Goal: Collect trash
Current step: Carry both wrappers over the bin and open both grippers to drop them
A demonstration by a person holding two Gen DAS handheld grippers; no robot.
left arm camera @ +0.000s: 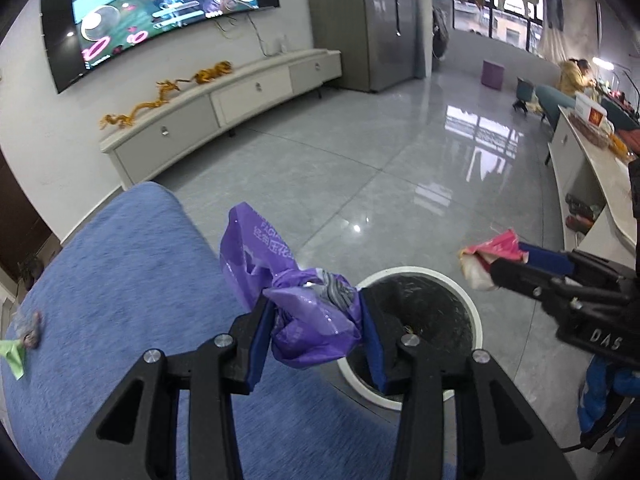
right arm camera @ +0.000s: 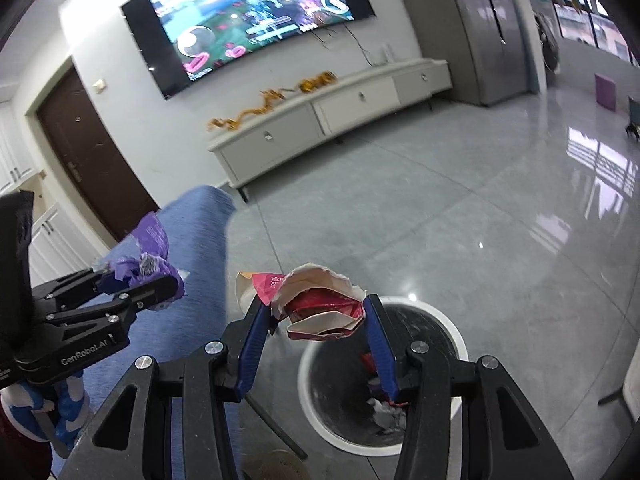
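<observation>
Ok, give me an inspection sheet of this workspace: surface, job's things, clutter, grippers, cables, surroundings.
Surface: blue sofa cushion beside glossy grey tile floor.
Job's things: crumpled purple plastic bag; torn red-and-white wrapper; white-rimmed trash bin on the floor, some rubbish already inside.
Clutter: green scrap and a small greyish wad lie on the cushion.
Grippers: left gripper shut on the purple bag, right gripper shut on the wrapper, both near the bin.
Cables: wires hang below the wall TV.
Surroundings: white TV cabinet, brown door, a person seated far off.
</observation>
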